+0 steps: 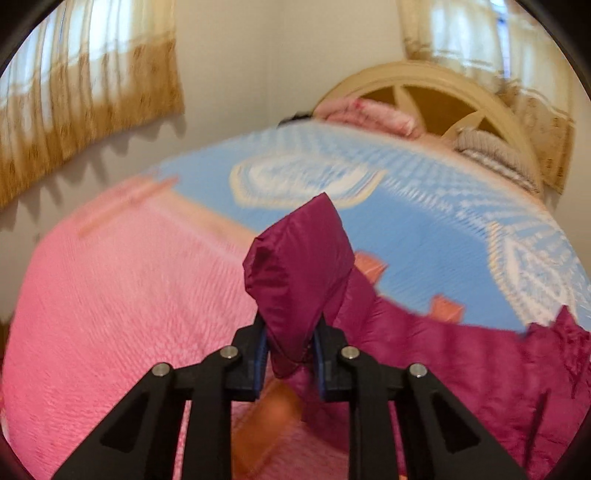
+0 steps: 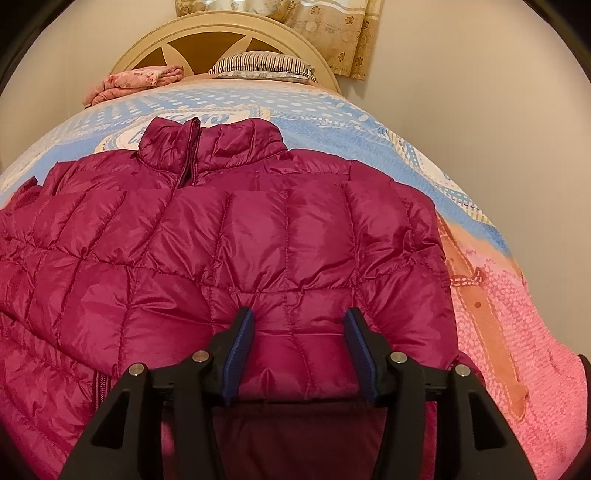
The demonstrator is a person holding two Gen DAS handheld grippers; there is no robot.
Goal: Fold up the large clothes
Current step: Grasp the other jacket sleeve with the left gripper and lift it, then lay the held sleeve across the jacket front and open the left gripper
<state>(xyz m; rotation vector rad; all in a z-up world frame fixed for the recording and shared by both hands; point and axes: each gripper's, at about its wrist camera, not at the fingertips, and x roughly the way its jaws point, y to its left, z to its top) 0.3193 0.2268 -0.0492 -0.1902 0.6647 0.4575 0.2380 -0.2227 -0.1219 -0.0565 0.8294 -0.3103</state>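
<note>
Black linkage arms fill the bottom of the left view, and between them the left gripper [image 1: 290, 343] has its jaws clamped on a bunched end of the magenta puffer jacket [image 2: 236, 236], most likely a sleeve cuff [image 1: 299, 273], lifted clear above the bed [image 1: 122, 295]. That view is blurred, so this hand looks to be on the move.

Over on the right, the right gripper [image 2: 299, 350] sits with jaws spread wide, blue pads [image 2: 240, 350] to either side of the jacket's lower front near the hem, pinching nothing at all.

And the jacket itself? Spread front-up across the bedspread, collar [image 2: 210, 147] pointing toward the headboard [image 2: 236, 33], zip partly done up at the neck. A pillow [image 2: 264, 66] and a folded pink blanket [image 2: 133, 83] sit well beyond it.

My read: this is the sleeve fold, early in the job, with the body not yet doubled over. Next call is to carry that cuff across the chest and lay it flat, releasing only once it lies smooth. Slippery, puffy fabric like this tends to spring back, so the free right gripper may need to press the body down.
</note>
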